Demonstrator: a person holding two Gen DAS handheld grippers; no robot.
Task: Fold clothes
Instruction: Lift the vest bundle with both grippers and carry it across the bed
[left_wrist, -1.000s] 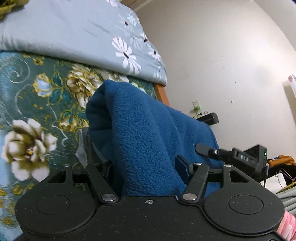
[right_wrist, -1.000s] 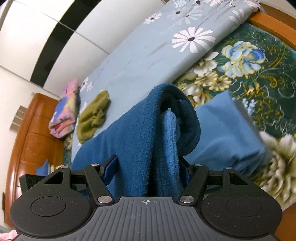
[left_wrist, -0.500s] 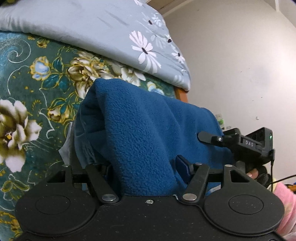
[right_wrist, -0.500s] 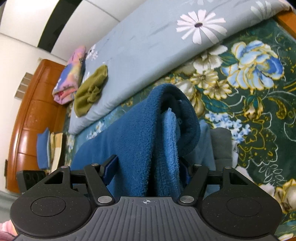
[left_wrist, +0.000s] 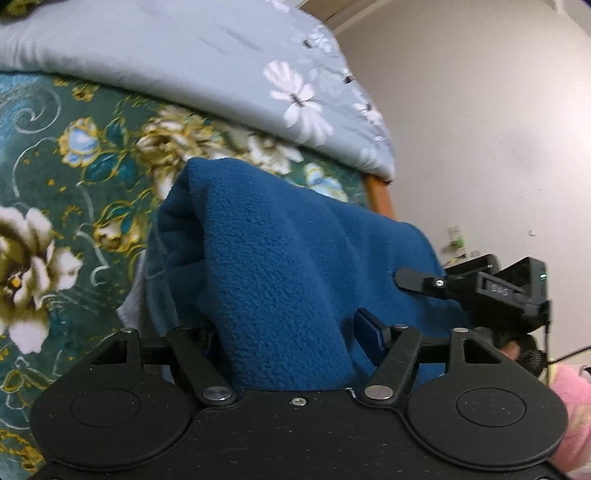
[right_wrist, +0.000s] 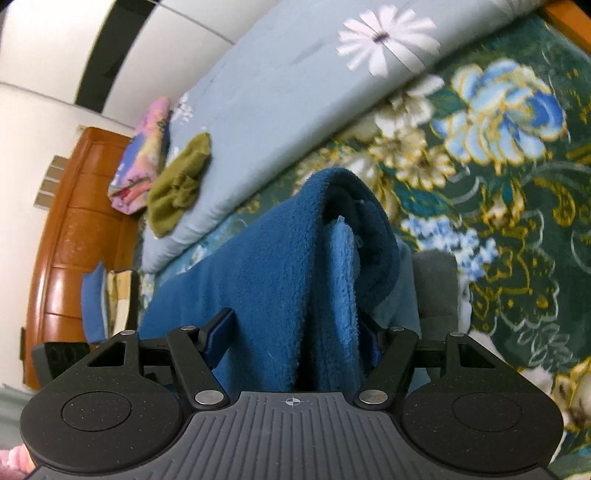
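With the left gripper (left_wrist: 291, 332) opening and the right gripper (right_wrist: 295, 332) clamping the blue fleece (left_wrist: 295, 258), the fold may slump unevenly onto the bed (right_wrist: 517, 258).

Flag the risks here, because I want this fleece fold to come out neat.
1. The blue fleece sits bunched in the right hand-held gripper, its lighter inner layer exposed; the layers may slide apart.
2. Held thick in the left hand-held gripper too, it may land creased on the floral blanket.
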